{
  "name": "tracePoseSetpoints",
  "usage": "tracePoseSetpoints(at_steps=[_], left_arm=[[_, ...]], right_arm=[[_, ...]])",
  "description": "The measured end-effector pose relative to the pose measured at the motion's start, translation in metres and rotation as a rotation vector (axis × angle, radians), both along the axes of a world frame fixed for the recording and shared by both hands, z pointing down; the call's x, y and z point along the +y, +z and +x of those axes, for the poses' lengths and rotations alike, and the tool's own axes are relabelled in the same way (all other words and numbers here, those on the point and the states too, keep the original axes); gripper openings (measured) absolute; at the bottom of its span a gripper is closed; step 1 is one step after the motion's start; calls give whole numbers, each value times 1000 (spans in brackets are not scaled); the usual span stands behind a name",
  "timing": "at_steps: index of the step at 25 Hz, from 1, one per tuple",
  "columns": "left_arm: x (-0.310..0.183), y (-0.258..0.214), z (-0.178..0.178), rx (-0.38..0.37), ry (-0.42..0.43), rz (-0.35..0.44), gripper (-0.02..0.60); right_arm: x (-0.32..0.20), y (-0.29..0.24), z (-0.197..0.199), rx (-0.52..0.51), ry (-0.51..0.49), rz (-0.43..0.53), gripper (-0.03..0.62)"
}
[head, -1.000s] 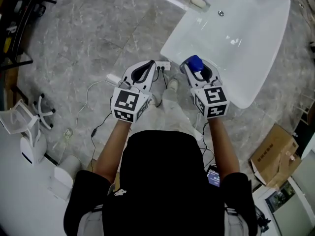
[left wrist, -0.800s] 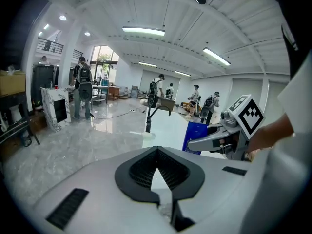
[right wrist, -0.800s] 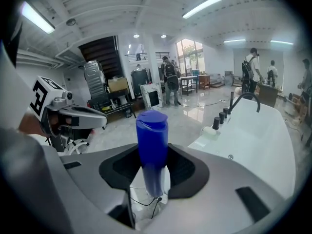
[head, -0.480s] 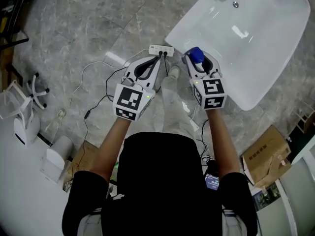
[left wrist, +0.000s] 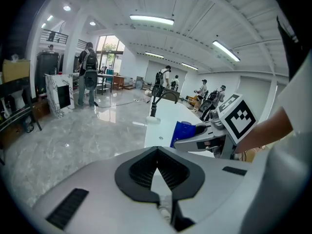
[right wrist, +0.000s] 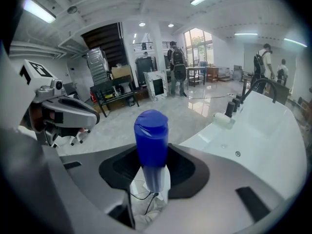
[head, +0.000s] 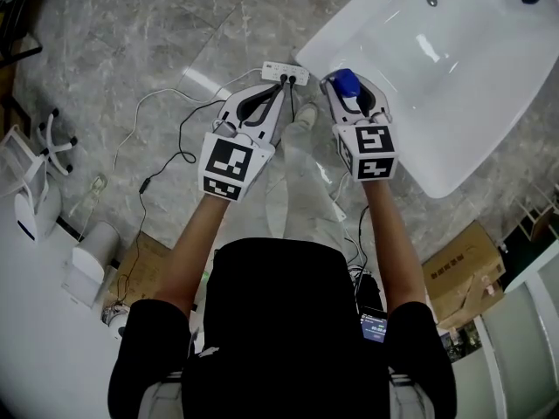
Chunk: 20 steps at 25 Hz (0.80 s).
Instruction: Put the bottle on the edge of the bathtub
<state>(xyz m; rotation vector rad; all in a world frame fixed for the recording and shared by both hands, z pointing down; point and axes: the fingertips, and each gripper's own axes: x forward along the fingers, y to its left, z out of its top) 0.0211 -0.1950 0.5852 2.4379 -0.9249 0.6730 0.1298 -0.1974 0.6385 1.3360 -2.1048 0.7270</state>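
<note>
The blue-capped bottle (head: pixel 347 83) stands upright between the jaws of my right gripper (head: pixel 350 88), which is shut on its lower body. In the right gripper view the bottle (right wrist: pixel 151 140) rises out of the gripper (right wrist: pixel 152 156), with the white bathtub (right wrist: pixel 263 126) to its right. In the head view the bottle hangs over the floor just beside the bathtub (head: pixel 454 77), near its corner rim. My left gripper (head: pixel 272 94) is alongside over the floor, shut with nothing in it. From the left gripper (left wrist: pixel 157 152) the bottle (left wrist: pixel 183 133) shows to the right.
A white power strip (head: pixel 286 74) with cables lies on the marble floor under the grippers. A cardboard box (head: pixel 458 273) sits at the right and white stands (head: pixel 35 199) at the left. A black faucet (right wrist: pixel 253 89) stands at the tub's far end. People (left wrist: pixel 89 72) stand far off.
The head view has shifted, so the tub and power strip sit higher in it. Both grippers stay side by side near the tub's corner. The grip on the bottle is unchanged.
</note>
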Motion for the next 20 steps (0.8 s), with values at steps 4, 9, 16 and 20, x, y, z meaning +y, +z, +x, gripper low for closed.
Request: tracePoseSetpoints(at_steps=[4,9,16,20], left_arm=[[-1,15,1,4,-13,-18,14],[-2,32,-2,0,-25,-40,14],[-9,44,-6,-8,-33,-46,14],[-12,51,-9,-19,-33,-49,14]], right_arm=[[-9,16,3,8,3,-4,158],[-19,30,1,23,-3,3,158],[-31,43,0,35,-1,19,158],[-35,50,-1,49,-5,35,158]])
